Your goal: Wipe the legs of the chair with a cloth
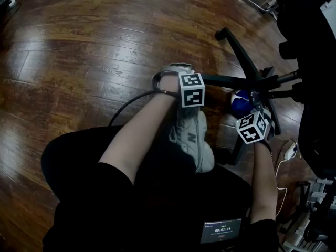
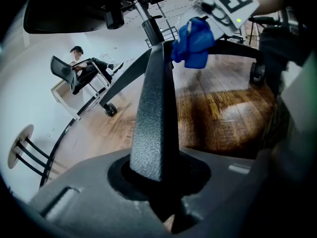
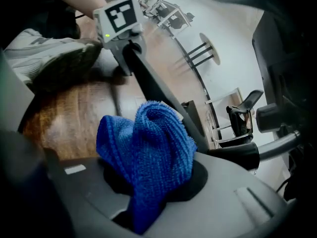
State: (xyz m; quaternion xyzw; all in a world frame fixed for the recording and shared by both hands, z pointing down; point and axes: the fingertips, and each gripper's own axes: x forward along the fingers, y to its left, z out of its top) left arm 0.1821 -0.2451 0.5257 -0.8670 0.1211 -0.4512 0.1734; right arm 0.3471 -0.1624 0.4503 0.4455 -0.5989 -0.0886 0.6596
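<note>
The left gripper [image 2: 159, 182] is clamped on the black chair leg [image 2: 154, 108] to steady it; the right gripper [image 3: 148, 187] is closed on a bunched blue cloth [image 3: 148, 143] resting at the leg's inner end by the hub [image 1: 261, 82] — the stroke should run along the leg toward the left gripper, with even pressure over top and sides. The leg lies low over the wooden floor [image 1: 79, 62] beside the person's shoe [image 1: 194, 135], its long axis nearly level — outer tip toward the shoe, inner end at the hub.

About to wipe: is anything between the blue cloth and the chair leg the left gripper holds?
Nothing visible. The blue cloth in the right gripper sits right beside the chair leg, no obstacle between.
</note>
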